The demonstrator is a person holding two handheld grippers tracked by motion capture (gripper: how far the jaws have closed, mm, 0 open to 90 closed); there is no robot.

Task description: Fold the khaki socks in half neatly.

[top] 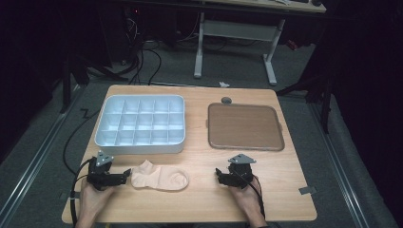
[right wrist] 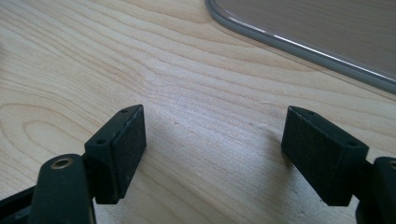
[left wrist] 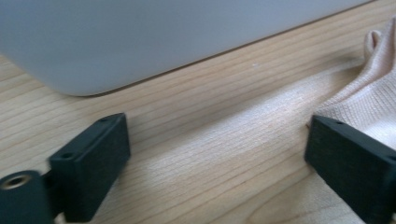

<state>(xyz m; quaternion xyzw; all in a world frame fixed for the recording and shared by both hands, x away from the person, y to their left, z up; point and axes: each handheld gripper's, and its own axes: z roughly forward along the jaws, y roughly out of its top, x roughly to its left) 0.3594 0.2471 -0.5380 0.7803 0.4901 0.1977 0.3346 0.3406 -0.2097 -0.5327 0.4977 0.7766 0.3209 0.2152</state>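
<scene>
The sock (top: 159,178) lies flat on the desk (top: 199,199), just in front of the white divided box (top: 141,124) and apart from its near wall. The left hand-held gripper (top: 126,175) sits just beside the sock's cuff end, its jaws spread wide with only bare wood between them; in the left gripper view the sock (left wrist: 369,100) runs under the tip of one jaw, and whether they touch cannot be told. The box's white wall (left wrist: 140,42) rises a short way beyond the jaws. The right hand-held gripper (top: 219,174) rests on the far side of the sock from the left one, near the sock's toe but apart from it, jaws likewise spread and empty over bare wood. Between sock and desk's front edge a clear strip of wood remains. The brown tray (top: 245,127) lies beyond the right hand-held gripper, level with the box; its rim (right wrist: 299,44) crosses the right gripper view. A small grey knob (top: 226,100) sits behind the tray.
</scene>
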